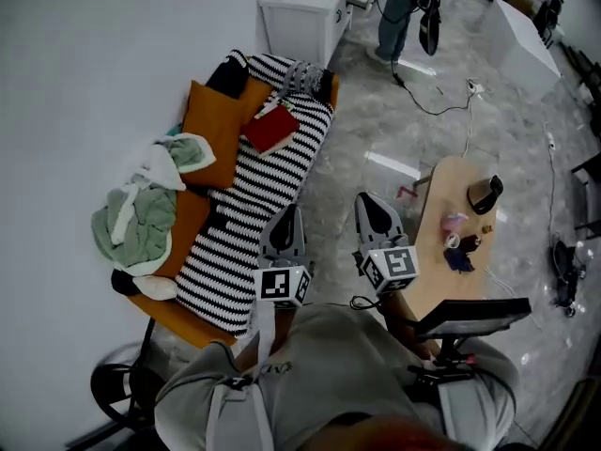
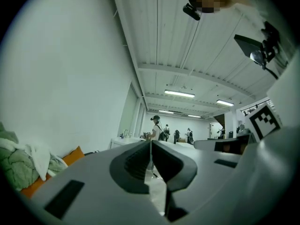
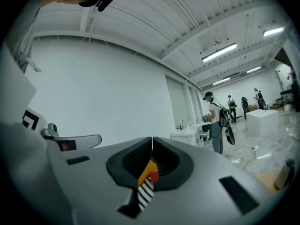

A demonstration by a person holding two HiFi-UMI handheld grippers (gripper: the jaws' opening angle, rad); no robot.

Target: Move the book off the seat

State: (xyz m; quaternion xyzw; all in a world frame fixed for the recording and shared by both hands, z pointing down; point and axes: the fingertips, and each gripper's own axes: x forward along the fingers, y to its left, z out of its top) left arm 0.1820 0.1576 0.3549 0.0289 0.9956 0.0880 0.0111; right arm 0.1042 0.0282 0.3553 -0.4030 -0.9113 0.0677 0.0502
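A red book (image 1: 270,128) lies on the black-and-white striped blanket (image 1: 246,216) that covers the seat of the orange sofa (image 1: 214,125), toward its far end. Both grippers are held level in front of the person, well short of the book. In the head view the left gripper (image 1: 285,214) is over the blanket's near edge, and the right gripper (image 1: 370,203) is over the floor beside it. The left gripper (image 2: 151,146) has its jaws pressed together with nothing between them. The right gripper (image 3: 152,144) is likewise shut and empty. A sliver of stripes, orange and red (image 3: 149,179) shows below its jaws.
Green and white clothes (image 1: 141,209) are heaped on the sofa's left side, with a black cushion (image 1: 228,75) at its far end. At the right, a low wooden table (image 1: 439,271) carries a dark jug (image 1: 485,194) and small items. A white cabinet (image 1: 305,17), a standing person (image 1: 399,7) and floor cables (image 1: 441,101) lie beyond.
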